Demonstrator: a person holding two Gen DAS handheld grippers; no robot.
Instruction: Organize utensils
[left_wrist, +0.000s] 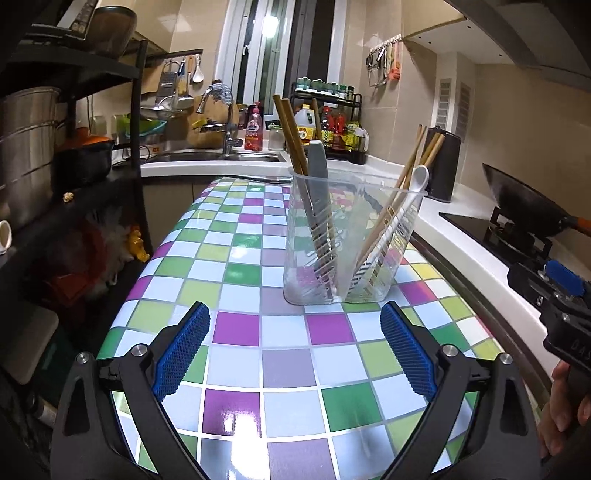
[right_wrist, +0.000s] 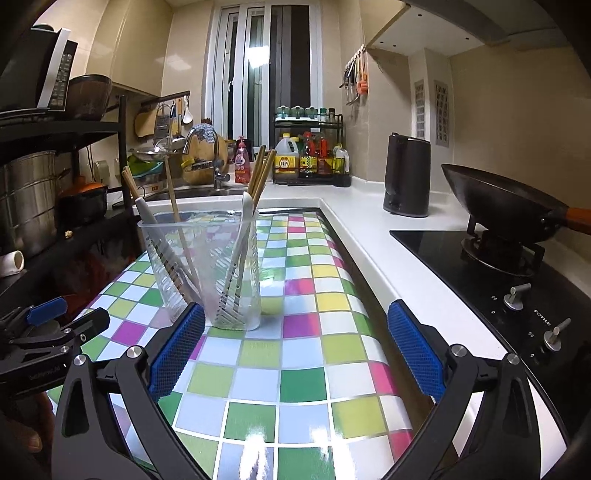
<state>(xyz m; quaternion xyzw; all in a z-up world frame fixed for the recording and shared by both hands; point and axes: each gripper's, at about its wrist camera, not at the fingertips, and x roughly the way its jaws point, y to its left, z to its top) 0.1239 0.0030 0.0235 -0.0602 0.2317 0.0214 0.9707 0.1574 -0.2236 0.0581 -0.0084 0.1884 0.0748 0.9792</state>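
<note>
A clear plastic utensil holder (left_wrist: 343, 254) stands upright on the checkered table (left_wrist: 240, 354); it also shows in the right wrist view (right_wrist: 207, 273). Its left compartment holds wooden chopsticks (left_wrist: 291, 129) and a grey-handled utensil (left_wrist: 317, 162). Its right compartment holds more chopsticks (left_wrist: 421, 155) and a white spoon (left_wrist: 417, 184). My left gripper (left_wrist: 295, 350) is open and empty, just short of the holder. My right gripper (right_wrist: 295, 350) is open and empty, to the right of the holder, which stands by its left finger.
A white counter (right_wrist: 369, 236) runs along the table's right edge, with a black kettle (right_wrist: 406, 173), a hob (right_wrist: 480, 266) and a wok (right_wrist: 502, 199). A sink with a tap (left_wrist: 225, 122) lies beyond. Black shelving with pots (left_wrist: 33, 147) stands on the left.
</note>
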